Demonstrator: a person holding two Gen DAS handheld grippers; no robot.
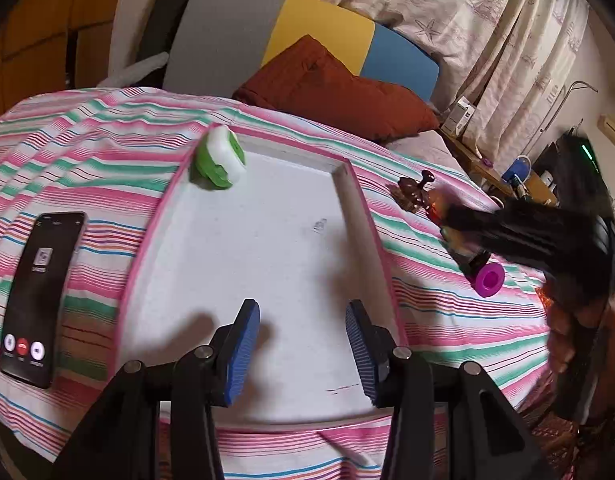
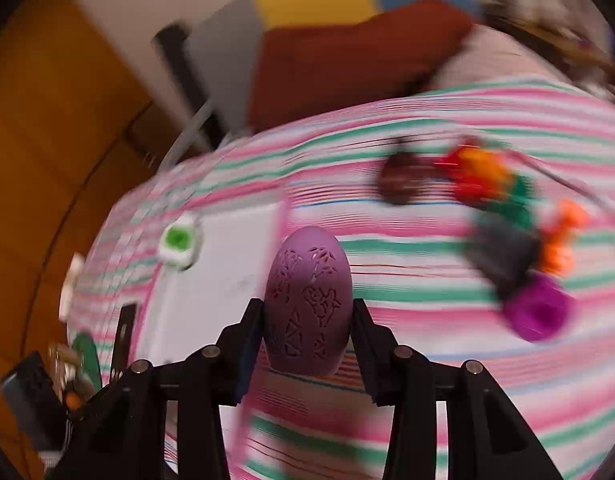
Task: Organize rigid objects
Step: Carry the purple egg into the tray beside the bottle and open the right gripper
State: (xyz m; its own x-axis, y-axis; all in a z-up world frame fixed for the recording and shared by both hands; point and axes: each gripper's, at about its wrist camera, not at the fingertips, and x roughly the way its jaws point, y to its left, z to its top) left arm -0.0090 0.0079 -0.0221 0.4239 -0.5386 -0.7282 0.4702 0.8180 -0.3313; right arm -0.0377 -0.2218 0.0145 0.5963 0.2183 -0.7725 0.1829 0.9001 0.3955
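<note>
Your two handheld grippers: matte black frames with blue ribbed pads.

Your left gripper (image 1: 303, 344) has black angular linkage arms joined by round silver pins, and each finger carries a blue pad (image 1: 243, 354) scored with fine ridges. Your right gripper (image 2: 307, 344) is built the same way, black struts with silver pins; in the left wrist view its body is a blurred black ribbed housing with a thin green light strip (image 1: 587, 152). Your hand (image 1: 575, 320) shows no sleeve.

A phone (image 1: 37, 296) lies face up on my striped bedsheet (image 1: 107, 148), its call screen lit. A rust-red cushion (image 1: 327, 88) rests beyond, below patterned curtains (image 1: 487, 20).
</note>
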